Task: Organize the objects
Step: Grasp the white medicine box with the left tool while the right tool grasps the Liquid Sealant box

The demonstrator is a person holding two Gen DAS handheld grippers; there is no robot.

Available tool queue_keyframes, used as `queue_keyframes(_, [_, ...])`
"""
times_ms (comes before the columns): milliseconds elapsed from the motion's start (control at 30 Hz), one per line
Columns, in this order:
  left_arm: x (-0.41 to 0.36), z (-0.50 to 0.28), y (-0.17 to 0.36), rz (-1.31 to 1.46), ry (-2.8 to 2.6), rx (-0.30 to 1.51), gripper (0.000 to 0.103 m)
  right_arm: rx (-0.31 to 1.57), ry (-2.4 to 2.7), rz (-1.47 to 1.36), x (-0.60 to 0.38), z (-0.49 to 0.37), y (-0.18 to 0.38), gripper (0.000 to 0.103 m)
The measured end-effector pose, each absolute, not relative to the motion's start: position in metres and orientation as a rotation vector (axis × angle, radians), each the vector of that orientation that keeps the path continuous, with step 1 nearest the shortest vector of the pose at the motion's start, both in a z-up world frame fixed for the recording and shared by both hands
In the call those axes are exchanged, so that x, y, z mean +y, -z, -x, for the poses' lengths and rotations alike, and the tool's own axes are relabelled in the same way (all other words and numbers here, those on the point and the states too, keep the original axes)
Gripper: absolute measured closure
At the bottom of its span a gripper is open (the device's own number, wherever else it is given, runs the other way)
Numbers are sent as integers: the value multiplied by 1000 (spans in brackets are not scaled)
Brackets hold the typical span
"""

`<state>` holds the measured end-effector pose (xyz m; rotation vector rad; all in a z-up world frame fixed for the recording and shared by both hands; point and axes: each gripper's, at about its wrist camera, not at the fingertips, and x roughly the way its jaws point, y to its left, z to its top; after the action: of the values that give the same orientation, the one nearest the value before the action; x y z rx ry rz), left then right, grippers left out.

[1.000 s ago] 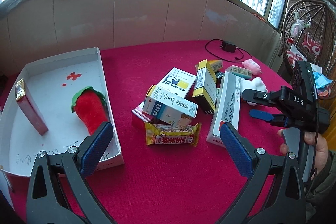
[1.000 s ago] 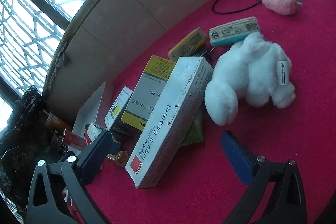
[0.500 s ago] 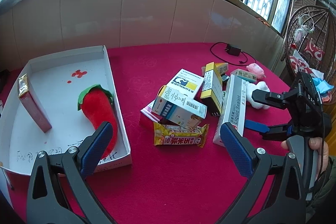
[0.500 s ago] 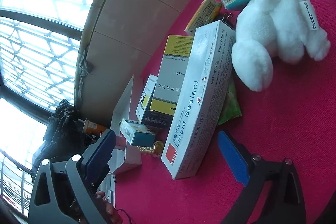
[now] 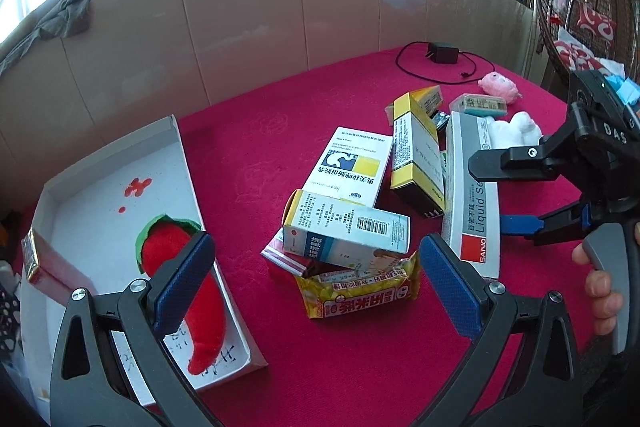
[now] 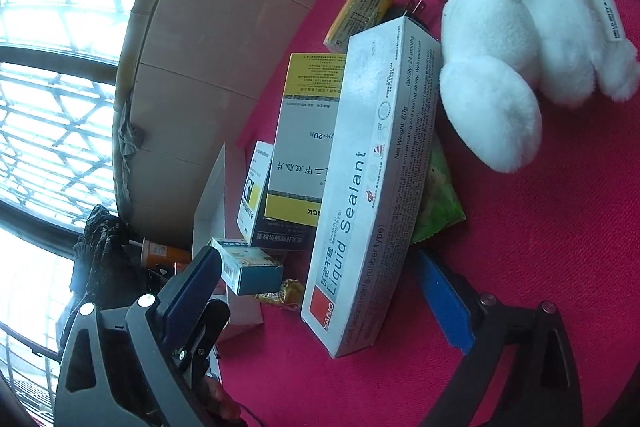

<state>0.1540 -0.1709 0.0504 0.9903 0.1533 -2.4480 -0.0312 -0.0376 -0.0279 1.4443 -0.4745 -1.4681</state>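
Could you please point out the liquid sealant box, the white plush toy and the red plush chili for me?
liquid sealant box (image 6: 372,179), right wrist view, printed top face.
white plush toy (image 6: 516,39), right wrist view, fluffy body.
red plush chili (image 5: 168,251), left wrist view, upper red part.

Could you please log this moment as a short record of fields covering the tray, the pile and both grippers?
tray: white tray holds red plush chili and a slim red box
pile: Liquid Sealant box, yellow snack packet, medicine boxes
left gripper: open, empty, above the snack packet
right gripper: open, jaws straddling the sealant box end, just narrowed slightly
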Motion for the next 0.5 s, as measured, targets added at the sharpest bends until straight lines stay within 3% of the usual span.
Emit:
queue_keyframes(200, [-177,-134,-42,-1031,2419,121,0,-407,1482,-1418,-58,24,27,7])
queue_keyframes(267, [-177,-126,-42,-1041,2415,91,0,-403,1487,-1420,-58,25,28,12])
queue_keyframes(367, [-179,-119,-40,-1059,2416,79,0,-414,1465,-1446,-57,30,33,30])
queue_keyframes(433, [-181,-119,-36,-1068,2413,91,0,-427,1408,-1503,-58,34,46,68])
queue_keyframes(500, [-182,-121,-33,-1062,2416,111,4,-458,1374,-1508,-56,35,53,74])
